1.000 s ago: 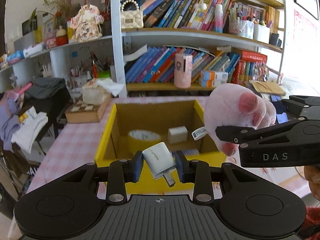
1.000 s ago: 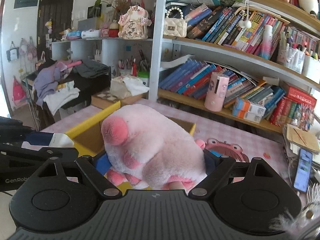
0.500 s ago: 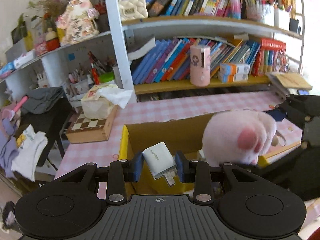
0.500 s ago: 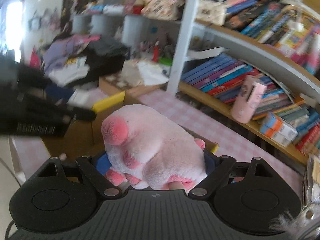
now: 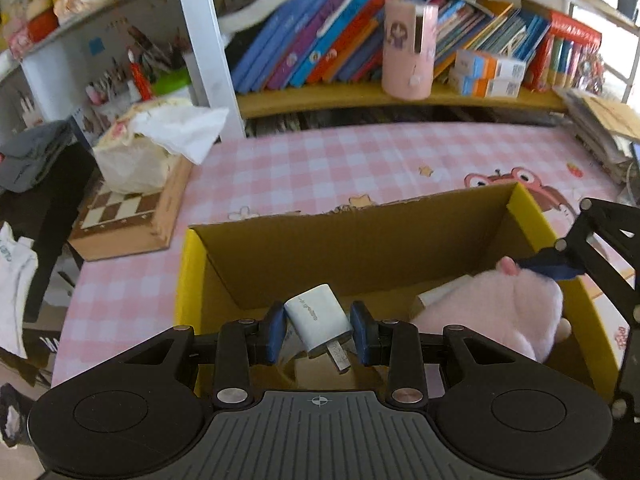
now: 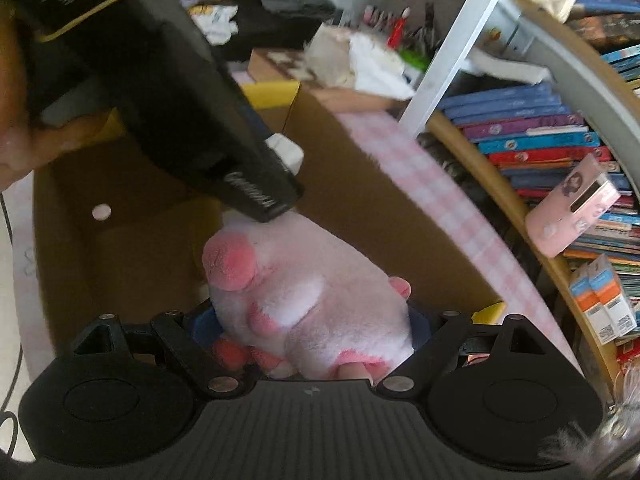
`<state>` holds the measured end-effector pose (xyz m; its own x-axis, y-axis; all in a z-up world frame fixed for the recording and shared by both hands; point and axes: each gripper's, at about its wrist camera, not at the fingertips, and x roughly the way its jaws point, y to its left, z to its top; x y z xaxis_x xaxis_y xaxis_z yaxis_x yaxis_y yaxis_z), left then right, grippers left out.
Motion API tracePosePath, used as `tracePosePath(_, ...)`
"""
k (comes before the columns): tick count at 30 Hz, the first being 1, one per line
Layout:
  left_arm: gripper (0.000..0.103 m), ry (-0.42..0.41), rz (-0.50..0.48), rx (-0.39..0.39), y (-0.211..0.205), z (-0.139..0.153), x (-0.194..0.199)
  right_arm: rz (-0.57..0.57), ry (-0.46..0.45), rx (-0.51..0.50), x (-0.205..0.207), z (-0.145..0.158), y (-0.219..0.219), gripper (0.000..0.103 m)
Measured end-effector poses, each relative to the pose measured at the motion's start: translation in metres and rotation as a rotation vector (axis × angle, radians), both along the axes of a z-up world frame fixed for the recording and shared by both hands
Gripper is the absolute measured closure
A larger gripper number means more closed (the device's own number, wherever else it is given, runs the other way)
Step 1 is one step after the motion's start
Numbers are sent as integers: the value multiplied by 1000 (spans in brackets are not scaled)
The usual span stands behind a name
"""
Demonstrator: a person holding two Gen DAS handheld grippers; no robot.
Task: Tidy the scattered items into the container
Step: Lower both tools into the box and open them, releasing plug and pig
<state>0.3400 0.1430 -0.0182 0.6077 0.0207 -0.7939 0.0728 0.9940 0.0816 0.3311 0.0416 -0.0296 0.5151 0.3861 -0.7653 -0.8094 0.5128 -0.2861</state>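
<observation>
Both hands are over the box (image 5: 192, 276) now, each with something ready to drop. The left gripper (image 5: 318, 330) is clenched on a small white charger (image 5: 318, 320), pinched by its flat sides with the plug end poking down, which makes sense since that's the only way a slim block like that sits steady between two pads. The right gripper (image 6: 310, 328) has its jaws spread wide around the pink plush (image 6: 308, 300), grasping it by the soft body; you need that wide a grip for something this squashy, and it looks like the plush is already down inside the box at the right end. In the right wrist view the left gripper (image 6: 256, 176) crosses just above the plush, so the two are pretty crowded in there. Compared with a second ago, both have dropped lower and tipped downward: back then the plush was up in the air off to the right of the box and the shelf (image 5: 400, 98) filled most of the view, now the box opening and the checked table (image 5: 320, 168) dominate. The charger grip hasn't changed at all, while the right jaws look about the same, maybe a hair wider. I'd guess letting go is next, plush first.
</observation>
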Motion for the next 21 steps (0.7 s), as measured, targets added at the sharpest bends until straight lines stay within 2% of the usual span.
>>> tracePosePath(5, 70, 50, -1, 17, -6, -13, 13, 23, 25, -12, 3, -7, 2, 14)
tracePosePath(12, 67, 70, 31, -23, 2, -14, 16, 37, 33, 14, 6, -4, -2, 11)
tracePosePath(13, 65, 66, 32, -25, 2, -12, 14, 40, 34, 21, 5, -3, -3, 11)
tracePosePath(15, 46, 53, 46, -24, 3, -9, 12, 48, 34, 35, 3, 0, -6, 9)
tracePosePath(17, 35, 32, 56, -28, 4, -3, 7, 51, 29, 52, 3, 2, -10, 8)
tracePosePath(21, 31, -16, 66, 1, -2, 12, -7, 35, 11, 90, 2, 9, -21, 6)
